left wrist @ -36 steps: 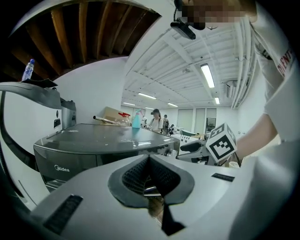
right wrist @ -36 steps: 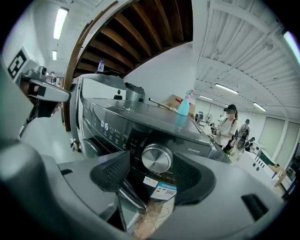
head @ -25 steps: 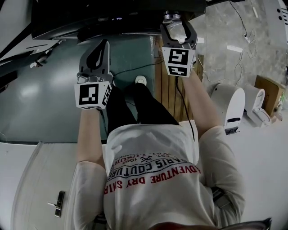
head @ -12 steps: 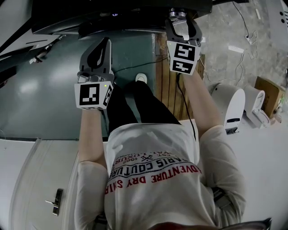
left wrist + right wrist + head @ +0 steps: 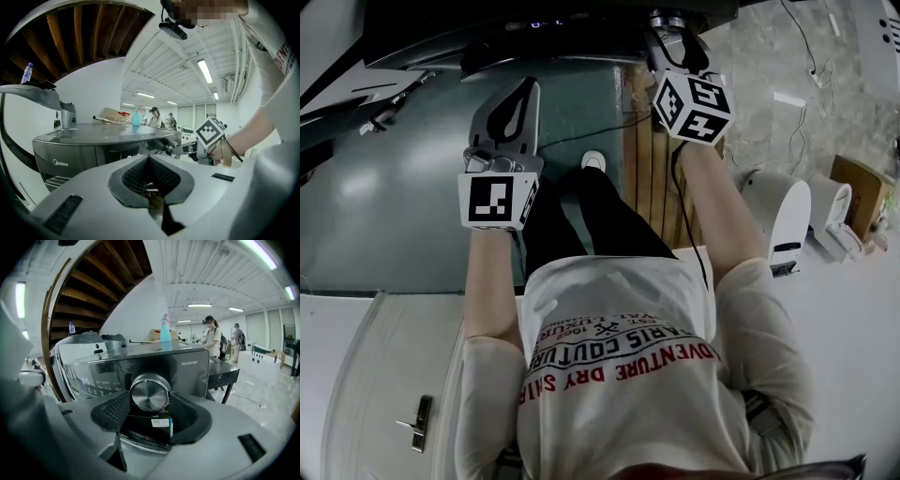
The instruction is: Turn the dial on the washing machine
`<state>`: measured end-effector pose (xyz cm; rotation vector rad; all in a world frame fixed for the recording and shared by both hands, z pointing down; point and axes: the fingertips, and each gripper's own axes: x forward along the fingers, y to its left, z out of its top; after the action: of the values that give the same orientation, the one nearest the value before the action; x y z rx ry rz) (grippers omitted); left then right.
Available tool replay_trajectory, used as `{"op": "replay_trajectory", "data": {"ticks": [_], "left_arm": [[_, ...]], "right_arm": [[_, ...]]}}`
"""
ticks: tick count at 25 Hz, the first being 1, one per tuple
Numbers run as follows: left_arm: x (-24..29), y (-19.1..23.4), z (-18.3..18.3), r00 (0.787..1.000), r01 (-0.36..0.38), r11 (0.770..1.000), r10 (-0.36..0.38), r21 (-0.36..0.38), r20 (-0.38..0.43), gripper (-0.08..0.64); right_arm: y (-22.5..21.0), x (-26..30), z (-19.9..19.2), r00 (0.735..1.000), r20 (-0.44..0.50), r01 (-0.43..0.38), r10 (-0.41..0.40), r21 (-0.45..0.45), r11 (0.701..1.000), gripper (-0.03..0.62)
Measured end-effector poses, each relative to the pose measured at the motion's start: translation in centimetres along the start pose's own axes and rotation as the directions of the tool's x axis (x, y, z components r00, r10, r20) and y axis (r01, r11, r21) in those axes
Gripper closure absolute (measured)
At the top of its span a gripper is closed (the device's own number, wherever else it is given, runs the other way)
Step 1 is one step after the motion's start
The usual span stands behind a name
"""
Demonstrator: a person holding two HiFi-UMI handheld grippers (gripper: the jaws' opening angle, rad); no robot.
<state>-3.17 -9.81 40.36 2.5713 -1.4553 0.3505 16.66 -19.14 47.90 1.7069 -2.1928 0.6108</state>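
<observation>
My left tongs (image 5: 517,89) hang idle in front of the washing machine (image 5: 79,157), out to the left of its control panel. Their own view shows the two pads pressed together with nothing between them, so they have no part in this step. To the right, my right tongs (image 5: 669,28) are up at the far right end of the panel, closed on the dial (image 5: 149,393). The right gripper view looks straight down on the round brushed-metal face, with a ribbed pad against each side of its rim. The marker cube (image 5: 694,105) on them sits tilted in the head view, so I judge the turn itself is the step in hand, with reaching and gripping done. What comes next, I think, is to roll the wrist about the dial's own axis. I would keep the squeeze even so the pads do not slip on the smooth rim, and watch the lit display (image 5: 86,380) to the dial's left for a change. The head view shows where both tongs stand but almost hides the dial under the right pair. Only the right gripper view shows the grip itself. The left gripper view adds a side look across the machine's front at the right tongs reaching in to the knob.
</observation>
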Motion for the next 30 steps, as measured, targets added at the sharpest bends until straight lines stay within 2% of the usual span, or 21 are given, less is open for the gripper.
{"op": "replay_trajectory", "data": {"ticks": [3, 9, 12, 14, 17, 20, 22, 24, 30], "left_arm": [[0.0, -0.2, 0.0, 1.0, 0.001, 1.0, -0.001, -0.003, 0.005, 0.545], [-0.2, 0.0, 0.1, 1.0, -0.006, 1.0, 0.006, -0.012, 0.014, 0.545], [-0.2, -0.1, 0.4, 1.0, 0.0, 1.0, 0.0, -0.006, 0.02, 0.545], [-0.3, -0.1, 0.3, 1.0, 0.0, 1.0, 0.0, -0.01, 0.02, 0.545], [-0.4, -0.1, -0.1, 1.0, -0.003, 1.0, 0.004, -0.03, 0.009, 0.545], [-0.6, 0.0, -0.4, 1.0, -0.003, 1.0, 0.003, -0.029, 0.002, 0.545], [-0.6, 0.2, -0.7, 1.0, -0.008, 1.0, 0.008, -0.023, -0.001, 0.545], [-0.7, 0.2, -0.8, 1.0, -0.011, 1.0, 0.011, -0.022, -0.001, 0.545], [-1.0, 0.1, -1.1, 1.0, -0.008, 0.999, 0.008, -0.032, -0.008, 0.545]], "right_arm": [[-0.1, 0.0, 0.0, 0.999, -0.009, -0.042, 0.043, 0.082, 0.996, 0.314], [0.3, 0.3, -0.5, 0.997, -0.013, -0.075, 0.075, 0.025, 0.997, 0.304], [0.3, -0.2, -0.8, 0.999, -0.01, -0.044, 0.043, -0.068, 0.997, 0.287], [0.1, -0.6, -0.6, 1.0, 0.004, 0.01, -0.01, -0.195, 0.981, 0.287], [0.8, -0.7, 0.2, 0.999, 0.034, 0.049, -0.039, -0.394, 0.918, 0.287], [1.2, -0.4, 0.7, 0.996, 0.056, 0.083, -0.063, -0.505, 0.859, 0.287], [1.3, -0.1, 0.5, 0.994, 0.061, 0.107, -0.088, -0.538, 0.836, 0.288], [1.4, 0.0, 0.3, 0.994, 0.058, 0.111, -0.095, -0.551, 0.827, 0.304], [1.3, -0.1, 0.5, 0.993, 0.042, 0.113, -0.107, -0.519, 0.847, 0.319]]}}
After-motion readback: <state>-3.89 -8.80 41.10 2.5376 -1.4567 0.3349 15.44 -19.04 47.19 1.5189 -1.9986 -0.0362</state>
